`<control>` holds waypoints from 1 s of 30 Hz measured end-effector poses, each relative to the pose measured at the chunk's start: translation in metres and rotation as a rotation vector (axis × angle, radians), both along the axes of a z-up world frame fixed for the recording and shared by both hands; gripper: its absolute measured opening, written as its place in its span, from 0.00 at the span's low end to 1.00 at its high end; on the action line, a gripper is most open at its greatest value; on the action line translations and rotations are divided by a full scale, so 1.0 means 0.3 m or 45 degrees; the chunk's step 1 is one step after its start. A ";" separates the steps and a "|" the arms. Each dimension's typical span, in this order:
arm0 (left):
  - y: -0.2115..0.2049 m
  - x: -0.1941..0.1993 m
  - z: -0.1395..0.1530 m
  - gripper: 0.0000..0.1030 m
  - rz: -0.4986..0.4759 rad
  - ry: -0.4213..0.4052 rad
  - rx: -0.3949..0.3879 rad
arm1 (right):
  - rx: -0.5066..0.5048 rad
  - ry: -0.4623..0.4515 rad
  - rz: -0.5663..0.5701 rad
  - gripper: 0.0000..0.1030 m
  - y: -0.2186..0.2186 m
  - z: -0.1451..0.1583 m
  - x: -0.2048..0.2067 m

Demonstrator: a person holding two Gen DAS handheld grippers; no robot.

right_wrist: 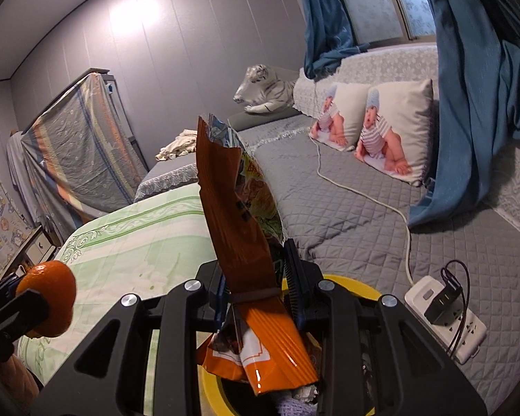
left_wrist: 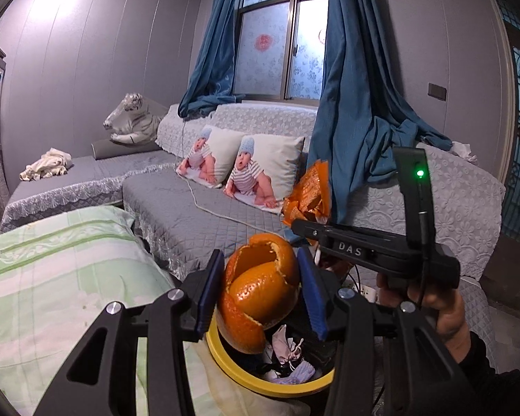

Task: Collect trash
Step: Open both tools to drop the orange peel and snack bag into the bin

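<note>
Together above a yellow-rimmed trash bin (left_wrist: 225, 357), the left gripper (left_wrist: 260, 294) clamps a hollow orange peel (left_wrist: 260, 287) while the right gripper (right_wrist: 256, 294) pinches an orange snack wrapper (right_wrist: 239, 215). Crumpled paper (left_wrist: 287, 350) fills the bin near a green-striped bed (left_wrist: 52, 277); a grey sofa (left_wrist: 176, 201) lies beyond.

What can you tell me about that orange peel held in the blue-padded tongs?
The orange peel is a hollow, torn shell, glossy and pitted outside, with a jagged opening at the top and a curled strip hanging below. The left gripper clamps it between blue pads on either side. It hangs upright above the yellow-rimmed bin that already holds crumpled scraps, touching nothing but the pads.
</note>
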State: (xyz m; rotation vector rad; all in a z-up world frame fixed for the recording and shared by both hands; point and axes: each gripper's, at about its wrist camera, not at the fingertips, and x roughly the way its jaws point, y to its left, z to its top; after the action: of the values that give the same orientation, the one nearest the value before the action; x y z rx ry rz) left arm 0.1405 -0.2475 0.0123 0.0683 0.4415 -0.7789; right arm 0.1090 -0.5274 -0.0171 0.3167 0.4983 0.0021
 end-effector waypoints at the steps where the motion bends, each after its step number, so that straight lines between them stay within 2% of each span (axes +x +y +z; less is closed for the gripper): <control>1: -0.016 0.019 -0.018 0.40 0.004 0.018 0.007 | 0.004 0.010 -0.008 0.26 -0.007 -0.014 0.003; 16: -0.194 0.159 -0.266 0.40 -0.056 0.239 0.132 | 0.095 0.211 -0.103 0.27 -0.118 -0.263 0.105; 23: -0.252 0.188 -0.347 0.40 -0.077 0.301 0.172 | 0.124 0.273 -0.114 0.27 -0.139 -0.333 0.137; 30: -0.275 0.206 -0.397 0.41 -0.086 0.351 0.190 | 0.141 0.299 -0.135 0.28 -0.158 -0.362 0.150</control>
State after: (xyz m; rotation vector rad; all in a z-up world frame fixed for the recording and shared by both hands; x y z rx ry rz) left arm 0.2022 -0.3300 -0.1069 0.1161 0.7624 -0.8244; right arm 0.1541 -0.5748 -0.1258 0.4548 0.7148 -0.1121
